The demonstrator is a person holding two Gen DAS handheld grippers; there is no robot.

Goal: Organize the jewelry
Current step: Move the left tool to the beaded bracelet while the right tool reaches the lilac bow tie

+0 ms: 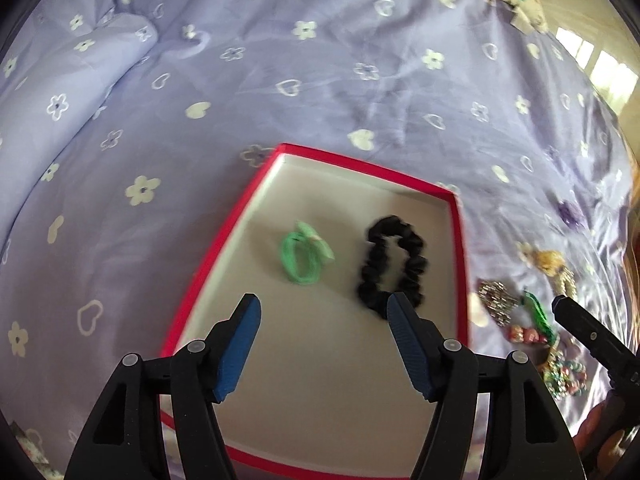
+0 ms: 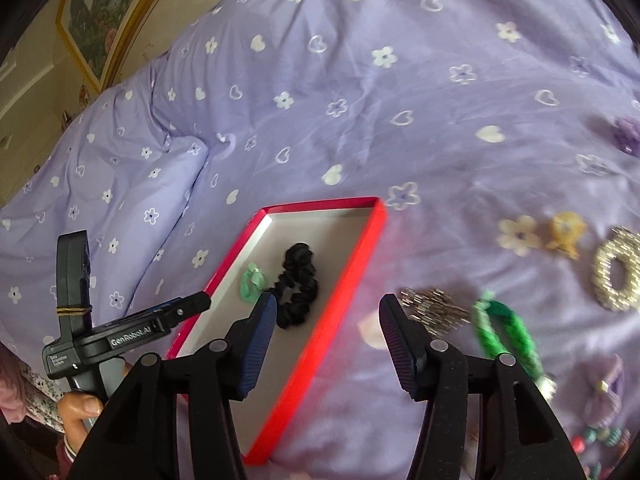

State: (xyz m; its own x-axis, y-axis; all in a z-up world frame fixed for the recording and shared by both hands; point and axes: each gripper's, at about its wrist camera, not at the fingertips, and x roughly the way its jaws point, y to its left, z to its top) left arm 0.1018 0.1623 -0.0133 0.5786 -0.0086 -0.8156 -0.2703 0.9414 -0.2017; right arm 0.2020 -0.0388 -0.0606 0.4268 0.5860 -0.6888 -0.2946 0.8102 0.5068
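Left gripper [image 1: 323, 307]: jaws apart, nothing between, hanging over the red box [image 1: 458, 240]. Right gripper [image 2: 328, 307]: likewise parted and empty, above the box's near wall. Inside already: black scrunchie [image 1: 394, 264] and pale green tie [image 1: 304, 258]. Between picks, apparently. Next up, probably the silver clip [image 2: 434, 310] or green braid [image 2: 506, 330] (both just right of the box): lower, close, carry over.

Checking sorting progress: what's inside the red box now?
Inside the red box lie a green hair tie and a black scrunchie. The near corner is hidden behind the left gripper.
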